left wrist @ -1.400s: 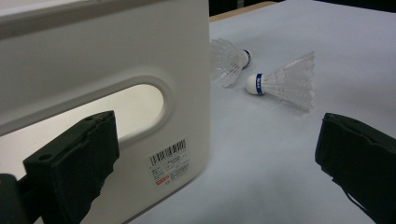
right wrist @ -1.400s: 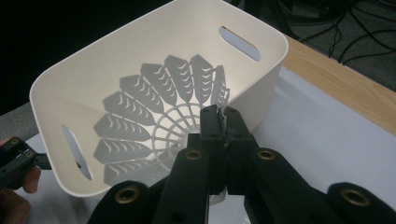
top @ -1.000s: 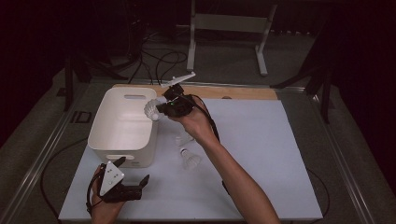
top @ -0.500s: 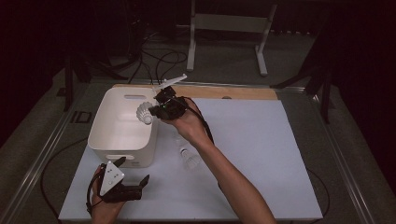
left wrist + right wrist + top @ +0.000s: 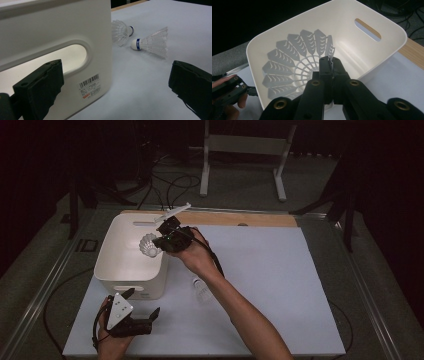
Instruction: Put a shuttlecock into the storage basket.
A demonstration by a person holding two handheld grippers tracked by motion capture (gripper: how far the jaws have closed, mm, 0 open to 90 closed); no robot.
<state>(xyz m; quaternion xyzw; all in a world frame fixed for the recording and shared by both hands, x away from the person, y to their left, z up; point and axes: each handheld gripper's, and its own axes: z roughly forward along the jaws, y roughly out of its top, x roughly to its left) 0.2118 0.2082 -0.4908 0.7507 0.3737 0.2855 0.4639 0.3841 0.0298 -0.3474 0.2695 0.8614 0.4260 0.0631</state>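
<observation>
Carrying a shuttlecock (image 5: 149, 245) over the white bin (image 5: 116, 270), the right claw (image 5: 161, 242) is clenched on its feather skirt in the high view. From the left claw (image 5: 112, 85), released beside the bin, two shuttlecocks (image 5: 150, 45) lie on the worktop (image 5: 150, 82). Right gripper view: apparently ready; next, release over the bin.
</observation>
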